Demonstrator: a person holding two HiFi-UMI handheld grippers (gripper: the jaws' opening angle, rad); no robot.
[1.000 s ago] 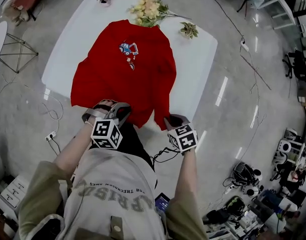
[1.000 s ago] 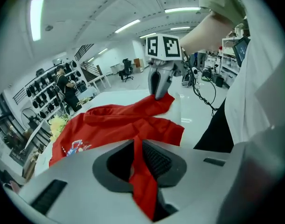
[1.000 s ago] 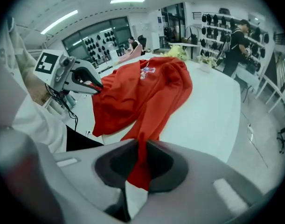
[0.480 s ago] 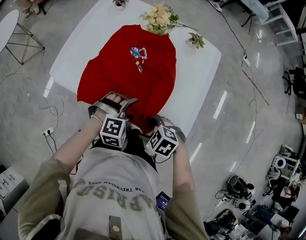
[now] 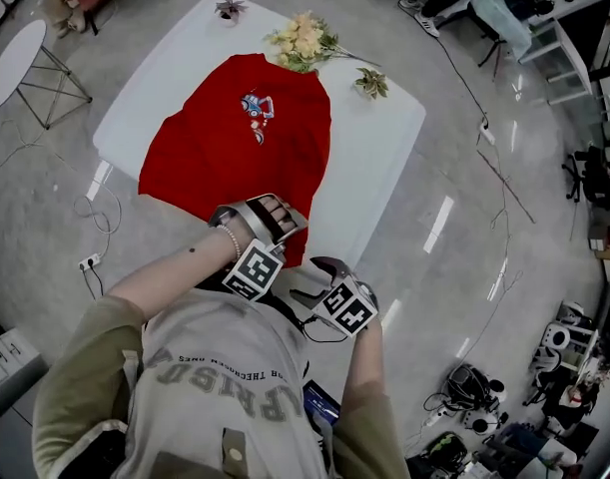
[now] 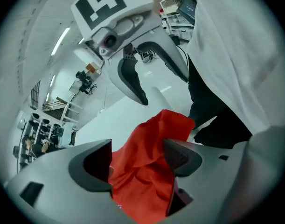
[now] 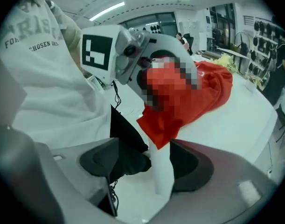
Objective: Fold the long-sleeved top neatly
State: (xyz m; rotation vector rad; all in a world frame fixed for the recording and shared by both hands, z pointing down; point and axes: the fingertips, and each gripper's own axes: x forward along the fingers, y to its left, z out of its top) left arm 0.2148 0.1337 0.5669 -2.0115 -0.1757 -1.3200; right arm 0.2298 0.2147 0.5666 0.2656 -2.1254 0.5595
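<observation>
The red long-sleeved top (image 5: 235,138) lies flat on the white table (image 5: 374,158), cartoon print up, collar at the far side. My left gripper (image 5: 268,218) hangs over the top's near right hem corner. In the left gripper view this gripper (image 6: 140,157) is open, and the red hem (image 6: 147,171) lies loose between its jaws without being pinched. My right gripper (image 5: 309,279) is off the table's near edge, close to the person's body. Its jaws (image 7: 149,164) are opening, with only the table edge and dark trousers behind them. The red hem corner (image 7: 179,111) hangs beyond them.
A bunch of pale flowers (image 5: 303,38) lies at the collar. Small plants (image 5: 230,8) (image 5: 372,83) stand at the far corners. A round side table (image 5: 10,58) is at the left. Cables (image 5: 100,228) run over the glossy floor.
Both grippers have opened and let go of the red cloth. The left one slid right along the near hem and rolled. The right one pulled back off the table edge.
</observation>
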